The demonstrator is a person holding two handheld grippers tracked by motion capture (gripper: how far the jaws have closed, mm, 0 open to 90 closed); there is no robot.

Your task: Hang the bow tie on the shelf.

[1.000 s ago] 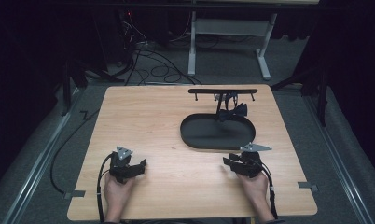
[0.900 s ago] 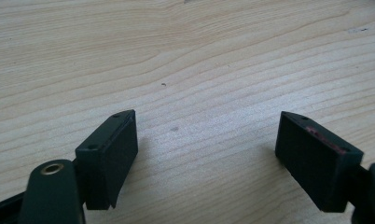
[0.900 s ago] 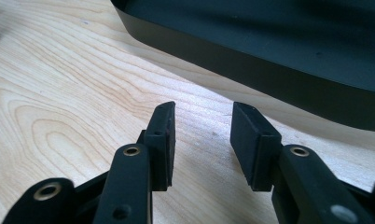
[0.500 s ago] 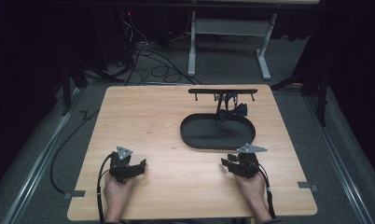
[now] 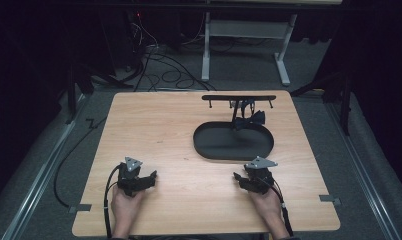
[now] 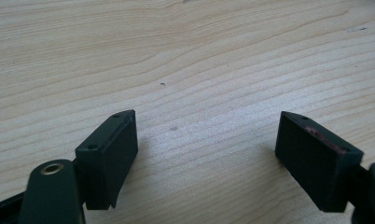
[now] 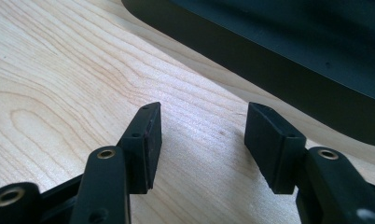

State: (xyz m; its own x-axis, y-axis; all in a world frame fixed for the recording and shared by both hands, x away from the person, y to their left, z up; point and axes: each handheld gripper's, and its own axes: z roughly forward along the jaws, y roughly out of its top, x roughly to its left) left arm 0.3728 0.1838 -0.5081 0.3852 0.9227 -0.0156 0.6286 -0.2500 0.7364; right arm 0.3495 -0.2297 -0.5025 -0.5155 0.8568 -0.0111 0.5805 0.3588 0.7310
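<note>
One black oval tray [image 5: 233,150] lies on the right half of the pale wooden surface [image 5: 159,125]. It is shallow, with a low upright rim and a flat dark bottom. At the tray's far edge stands one black stand [image 5: 238,98], a thin post carrying a long crossbar with short pegs hanging under it. A small dark bundle [image 5: 251,119] sits at the foot of the post, just at the tray's back rim; what it is cannot be told.

Two grippers rest near the front edge of the surface, each held by a hand. The left gripper [image 5: 150,177] lies well to the left of the tray, its jaws spread wide over bare wood with nothing between them. In the left gripper view its two black pads [image 6: 112,154] stand far apart.

The right gripper [image 5: 238,177] sits just in front of the tray, near its front rim, jaws apart and empty. In the right gripper view the tray's dark wall [image 7: 288,70] runs across just beyond the pads [image 7: 146,140].
</note>
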